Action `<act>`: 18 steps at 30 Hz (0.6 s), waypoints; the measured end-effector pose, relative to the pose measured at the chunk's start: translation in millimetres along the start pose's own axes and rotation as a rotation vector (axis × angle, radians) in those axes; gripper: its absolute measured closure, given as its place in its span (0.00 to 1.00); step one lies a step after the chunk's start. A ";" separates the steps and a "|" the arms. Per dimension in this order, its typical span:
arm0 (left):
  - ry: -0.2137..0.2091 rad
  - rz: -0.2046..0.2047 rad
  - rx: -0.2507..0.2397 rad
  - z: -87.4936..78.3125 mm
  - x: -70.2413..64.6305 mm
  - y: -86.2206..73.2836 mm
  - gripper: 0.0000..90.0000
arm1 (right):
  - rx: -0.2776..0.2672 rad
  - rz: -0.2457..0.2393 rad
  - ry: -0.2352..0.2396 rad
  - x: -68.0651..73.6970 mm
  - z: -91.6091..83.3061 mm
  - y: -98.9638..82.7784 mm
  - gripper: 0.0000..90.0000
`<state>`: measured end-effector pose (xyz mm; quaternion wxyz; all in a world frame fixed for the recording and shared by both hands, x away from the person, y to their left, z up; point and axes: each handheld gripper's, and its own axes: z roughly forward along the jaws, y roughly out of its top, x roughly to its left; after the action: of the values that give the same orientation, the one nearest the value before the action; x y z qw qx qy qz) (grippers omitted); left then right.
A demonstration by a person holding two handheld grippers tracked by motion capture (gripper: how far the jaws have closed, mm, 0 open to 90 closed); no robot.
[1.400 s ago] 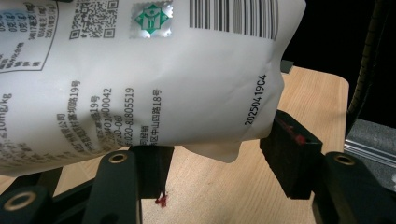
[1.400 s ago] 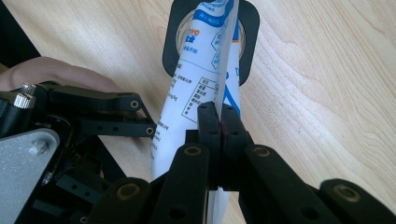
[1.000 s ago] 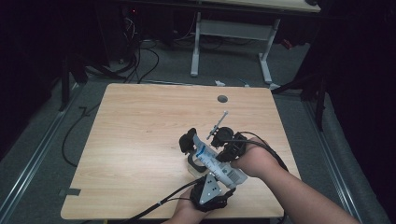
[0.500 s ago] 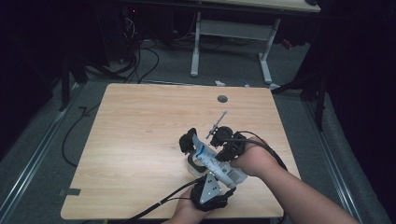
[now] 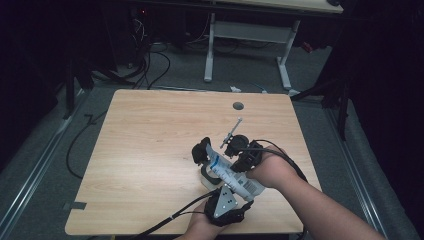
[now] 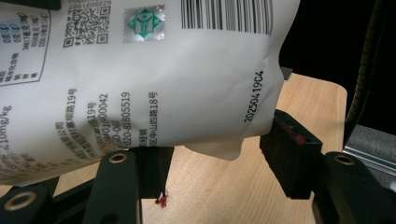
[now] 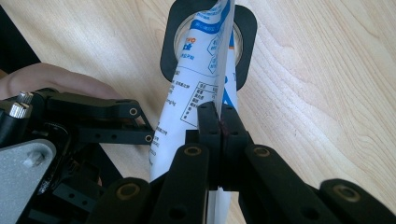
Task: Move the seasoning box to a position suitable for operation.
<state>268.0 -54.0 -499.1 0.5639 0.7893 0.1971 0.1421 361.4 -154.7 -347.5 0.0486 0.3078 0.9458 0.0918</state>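
A light wooden table (image 5: 150, 165) with a round hole (image 5: 238, 106) near its far edge stands on grey floor (image 5: 45, 150), black cables (image 5: 145, 65) and a white desk frame (image 5: 250, 35) beyond it in dim surroundings.

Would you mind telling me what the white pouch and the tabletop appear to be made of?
The white pouch looks like thin, flexible plastic film with a slight sheen: it creases and dents, and carries printed text and a barcode. The tabletop appears to be light wood or wood-grain laminate with a matte finish; visible grain lines cannot settle which.
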 end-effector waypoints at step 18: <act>-0.003 0.003 -0.006 1.8 -0.5 3.5 0.51 | -0.008 0.007 -0.007 -2.2 -2.9 -1.1 1.00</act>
<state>268.9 -56.7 -496.3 0.5662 0.7882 0.1946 0.1425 362.1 -157.3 -344.8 0.0527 0.3113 0.9441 0.0949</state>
